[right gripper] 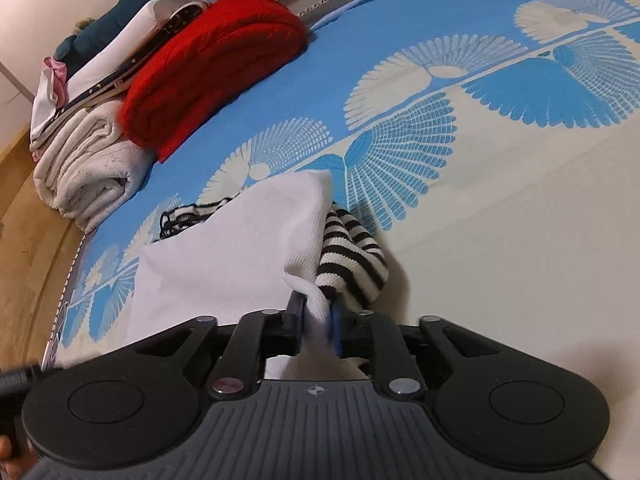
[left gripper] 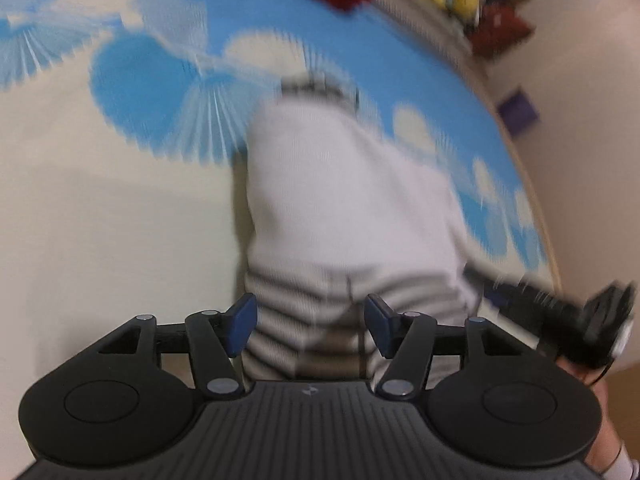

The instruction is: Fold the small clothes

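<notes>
A small white garment point(right gripper: 236, 248) with black-and-white striped cuffs point(right gripper: 352, 256) lies on a blue and cream patterned sheet point(right gripper: 500, 208). My right gripper point(right gripper: 316, 320) is shut on a white corner of the garment next to a striped cuff. In the blurred left wrist view the same garment point(left gripper: 344, 200) lies ahead, its striped hem point(left gripper: 304, 320) between the blue fingers of my open left gripper point(left gripper: 310, 326). The right gripper point(left gripper: 600, 324) shows at the right edge of that view.
A folded red knit point(right gripper: 212, 68), a rolled cream towel point(right gripper: 84, 168) and a stack of other clothes point(right gripper: 108, 52) lie at the sheet's far left. The wooden floor point(right gripper: 24, 216) shows beyond the left edge. Yellow and red items point(left gripper: 472, 4) sit far off.
</notes>
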`<state>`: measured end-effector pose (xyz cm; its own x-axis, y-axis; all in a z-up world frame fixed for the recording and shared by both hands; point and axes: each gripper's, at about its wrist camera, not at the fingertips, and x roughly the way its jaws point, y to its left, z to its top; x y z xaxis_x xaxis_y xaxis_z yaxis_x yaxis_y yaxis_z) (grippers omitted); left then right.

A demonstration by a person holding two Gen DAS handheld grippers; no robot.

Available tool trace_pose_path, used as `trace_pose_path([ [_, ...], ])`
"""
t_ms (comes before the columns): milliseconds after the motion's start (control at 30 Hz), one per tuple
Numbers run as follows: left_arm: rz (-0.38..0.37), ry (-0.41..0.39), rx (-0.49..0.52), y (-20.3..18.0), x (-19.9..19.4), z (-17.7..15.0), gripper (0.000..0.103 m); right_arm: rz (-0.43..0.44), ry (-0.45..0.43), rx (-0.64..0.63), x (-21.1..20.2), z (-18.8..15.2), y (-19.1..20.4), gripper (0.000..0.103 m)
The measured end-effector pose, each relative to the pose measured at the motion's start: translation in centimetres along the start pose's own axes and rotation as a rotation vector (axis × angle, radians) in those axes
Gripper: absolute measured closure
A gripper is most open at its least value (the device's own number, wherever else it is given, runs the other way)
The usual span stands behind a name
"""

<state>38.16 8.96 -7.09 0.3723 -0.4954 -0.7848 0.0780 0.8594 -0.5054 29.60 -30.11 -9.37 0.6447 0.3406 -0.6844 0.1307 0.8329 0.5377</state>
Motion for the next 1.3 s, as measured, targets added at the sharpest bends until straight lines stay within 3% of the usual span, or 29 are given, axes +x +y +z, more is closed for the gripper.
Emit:
trace_pose_path([
  [67, 0.014, 0.015, 0.001, 0.1, 1.1, -0.7, 0.033, 0.008, 0.007, 0.013, -0.7, -0.2, 0.0, 0.054],
  [100, 0.024, 0.001, 0.001, 0.2, 1.4, -0.8, 0.035, 0.013, 0.014, 0.018, -1.0, -0.5, -0.1, 0.051],
  [267, 0.024, -0.131, -0.099, 1.1, 0.7, -0.5, 0.06, 0.004, 0.087, -0.035, -1.7, -1.6, -0.3, 0.05],
  [433, 0.034, -0.109, -0.119, 0.4, -0.4, -0.4, 0.057, 0.001, 0.135, -0.057, -1.8, -2.4, -0.6, 0.05],
  [500, 0.038, -0.112, -0.067, -0.8, -1.6, -0.5, 0.057, -0.023, 0.162, -0.095, -1.6, -2.7, -0.5, 0.073],
  [533, 0.046, -0.118, -0.027, -1.3, -2.0, -0.8, 0.057, -0.031, 0.176, -0.11, -1.4, -2.8, -0.5, 0.098],
  [567, 0.064, -0.099, 0.011, -1.8, -1.7, -1.1, 0.057, -0.031, 0.184, -0.112, -1.4, -2.8, -0.6, 0.098],
  [633, 0.185, -0.021, 0.097, -2.1, -0.1, -2.1, 0.042, -0.031, 0.164, -0.103, -1.7, -2.6, -0.8, 0.098],
  [667, 0.229, -0.017, 0.126, -2.2, 0.1, -2.4, 0.041, -0.038, 0.16, -0.108, -1.8, -2.6, -0.8, 0.098],
  [733, 0.246, -0.055, 0.147, -3.0, -1.1, -2.9, 0.05, -0.061, 0.169, -0.119, -1.7, -2.7, -0.9, 0.098],
  [800, 0.198, -0.118, 0.186, -4.1, -2.8, -3.3, 0.05, -0.074, 0.156, -0.145, -2.1, -2.9, -0.5, 0.097],
  [867, 0.201, -0.098, 0.228, -4.4, -2.7, -4.2, 0.05, -0.056, 0.127, -0.177, -2.8, -3.0, 0.3, 0.091],
  [900, 0.251, -0.041, 0.236, -4.2, -1.7, -4.7, 0.047, -0.04, 0.121, -0.196, -3.1, -3.1, 0.6, 0.088],
  [967, 0.336, -0.005, 0.235, -3.7, -0.7, -5.7, 0.034, -0.071, 0.156, -0.236, -2.8, -3.7, 0.8, 0.071],
  [1067, 0.406, -0.126, 0.253, -5.1, -2.9, -6.4, 0.03, -0.215, 0.24, -0.25, -1.5, -4.8, -0.1, 0.071],
  [1100, 0.423, -0.179, 0.257, -5.9, -4.4, -6.9, 0.024, -0.242, 0.232, -0.246, -1.7, -4.8, -0.1, 0.071],
  [1133, 0.429, -0.211, 0.262, -6.7, -5.5, -7.2, 0.018, -0.268, 0.19, -0.247, -2.6, -4.7, 0.1, 0.071],
  [1200, 0.435, -0.273, 0.3, -8.7, -8.2, -8.3, 0.015, -0.278, 0.064, -0.285, -5.3, -4.6, 1.5, 0.063],
  [1267, 0.456, -0.351, 0.357, -10.9, -11.2, -10.1, 0.015, -0.248, -0.054, -0.348, -8.7, -4.8, 3.6, 0.043],
  [1300, 0.461, -0.395, 0.374, -12.0, -12.7, -11.3, 0.014, -0.24, -0.098, -0.371, -10.1, -5.1, 4.4, 0.039],
])
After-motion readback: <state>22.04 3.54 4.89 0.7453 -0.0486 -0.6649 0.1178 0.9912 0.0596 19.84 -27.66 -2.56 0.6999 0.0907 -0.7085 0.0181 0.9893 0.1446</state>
